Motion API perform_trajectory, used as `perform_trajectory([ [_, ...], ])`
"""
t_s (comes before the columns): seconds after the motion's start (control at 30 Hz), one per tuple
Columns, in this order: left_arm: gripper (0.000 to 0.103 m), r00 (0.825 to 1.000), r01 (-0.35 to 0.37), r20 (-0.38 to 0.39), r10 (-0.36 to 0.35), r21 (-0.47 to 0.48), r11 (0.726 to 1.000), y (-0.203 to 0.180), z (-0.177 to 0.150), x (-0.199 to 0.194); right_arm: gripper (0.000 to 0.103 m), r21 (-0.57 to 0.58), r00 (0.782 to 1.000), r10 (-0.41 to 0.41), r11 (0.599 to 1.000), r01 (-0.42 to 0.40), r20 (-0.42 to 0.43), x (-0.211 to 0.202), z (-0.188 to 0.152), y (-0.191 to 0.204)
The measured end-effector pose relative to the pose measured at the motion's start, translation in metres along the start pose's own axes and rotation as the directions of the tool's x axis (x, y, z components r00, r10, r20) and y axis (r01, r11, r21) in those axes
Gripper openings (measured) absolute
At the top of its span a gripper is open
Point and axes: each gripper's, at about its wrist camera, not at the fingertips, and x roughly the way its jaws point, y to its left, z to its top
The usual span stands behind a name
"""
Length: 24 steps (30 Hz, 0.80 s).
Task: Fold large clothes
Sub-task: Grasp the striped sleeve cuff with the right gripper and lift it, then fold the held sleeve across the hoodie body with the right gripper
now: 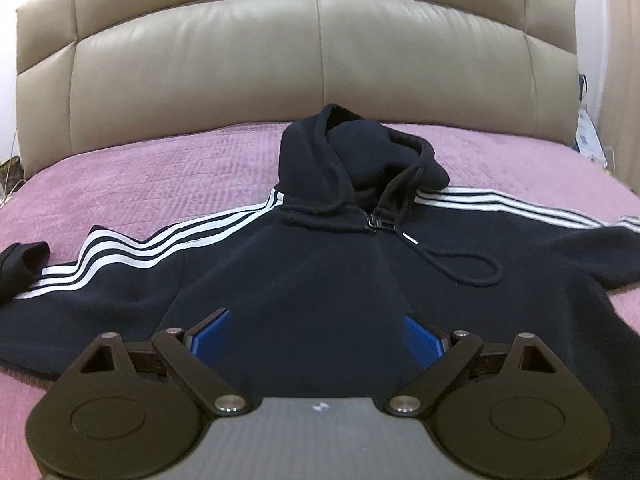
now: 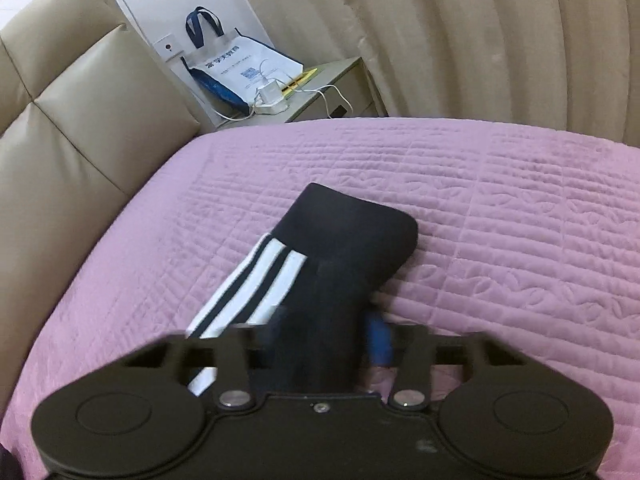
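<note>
A dark navy zip hoodie (image 1: 320,280) with white sleeve stripes lies face up on the pink bedspread (image 1: 160,176), hood (image 1: 352,152) toward the headboard and both sleeves spread out. My left gripper (image 1: 316,336) is open over the hoodie's chest, its blue pads wide apart and empty. In the right wrist view the hoodie's right sleeve (image 2: 328,264), with its cuff pointing away, runs between the fingers of my right gripper (image 2: 324,336). The jaws stand narrow around the sleeve, and blur hides whether the pads press on it.
A beige padded headboard (image 1: 312,52) stands behind the hoodie. A bedside table (image 2: 320,92) at the bed's far corner carries a white and blue tote bag (image 2: 240,68), a charger and cables. Beige curtains (image 2: 480,32) hang beyond the bed.
</note>
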Motion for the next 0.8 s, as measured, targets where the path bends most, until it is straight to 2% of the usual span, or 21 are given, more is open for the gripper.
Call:
perform_trajectory([
  [0.17, 0.088, 1.0, -0.003, -0.019, 0.003, 0.006, 1.0, 0.004, -0.004, 0.006, 0.01, -0.056, 0.997, 0.056, 0.997, -0.053, 0.046, -0.03, -0.008, 0.028],
  [0.27, 0.086, 1.0, 0.001, -0.02, -0.001, 0.001, 1.0, 0.009, -0.002, 0.004, 0.01, -0.188, 0.993, 0.049, 0.982, -0.028, 0.104, -0.063, -0.023, 0.063],
  [0.37, 0.085, 1.0, -0.014, -0.007, 0.013, -0.01, 1.0, 0.017, 0.003, -0.004, 0.01, -0.323, 0.985, 0.102, 0.945, -0.052, 0.139, -0.105, -0.05, 0.103],
  [0.47, 0.085, 1.0, -0.028, -0.005, 0.028, -0.016, 0.999, 0.024, 0.01, -0.011, 0.01, -0.488, 0.968, 0.162, 0.872, -0.049, 0.194, -0.15, -0.092, 0.154],
  [0.57, 0.082, 0.997, 0.004, -0.071, -0.008, -0.057, 0.998, 0.038, 0.019, -0.011, 0.009, -0.593, 0.939, 0.294, 0.793, -0.138, 0.176, -0.201, -0.137, 0.206],
  [0.63, 0.081, 0.995, 0.062, -0.07, -0.071, -0.129, 0.99, 0.055, 0.024, -0.016, 0.009, -0.646, 0.916, 0.382, 0.732, -0.217, 0.125, -0.232, -0.166, 0.24],
  [0.7, 0.08, 0.993, 0.096, -0.056, -0.108, -0.189, 0.977, 0.071, 0.03, -0.022, 0.009, -0.695, 0.883, 0.466, 0.653, -0.301, 0.056, -0.262, -0.201, 0.278],
  [0.8, 0.078, 0.993, 0.113, -0.009, -0.118, -0.22, 0.969, 0.088, 0.039, -0.035, 0.009, -0.722, 0.831, 0.549, 0.542, -0.431, -0.084, -0.289, -0.261, 0.327],
])
